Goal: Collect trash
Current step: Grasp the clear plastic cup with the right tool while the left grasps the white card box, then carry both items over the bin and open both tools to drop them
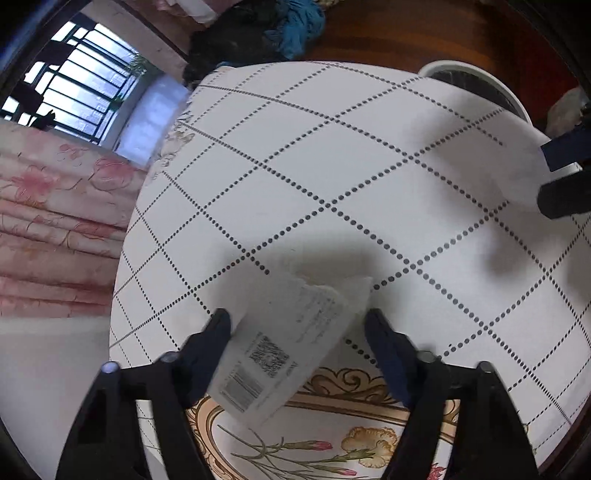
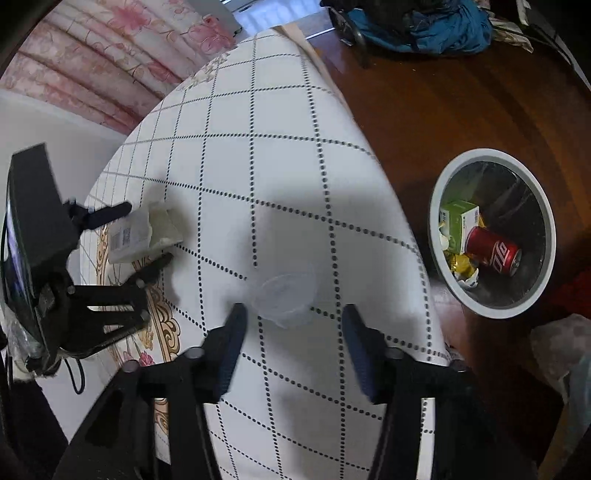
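Note:
A white paper packet point(image 1: 280, 347) printed with a barcode and QR code lies on the dotted tablecloth, a crumpled tissue point(image 1: 332, 291) against its far end. My left gripper point(image 1: 297, 325) stands open with the packet between its fingers, touching the left one. In the right wrist view the left gripper point(image 2: 146, 233) straddles the same packet point(image 2: 127, 238). A clear plastic cup point(image 2: 286, 295) lies on its side just ahead of my open right gripper point(image 2: 293, 314), which holds nothing. The right gripper point(image 1: 557, 173) shows at the left view's right edge.
A round white bin point(image 2: 443, 280) stands on the wooden floor right of the table point(image 2: 277, 166), holding a red can point(image 2: 493, 251), a green carton point(image 2: 460, 218) and gold wrappers. Pink floral curtains point(image 1: 55, 221) hang at left. Dark and blue clothing point(image 2: 424, 26) is piled beyond.

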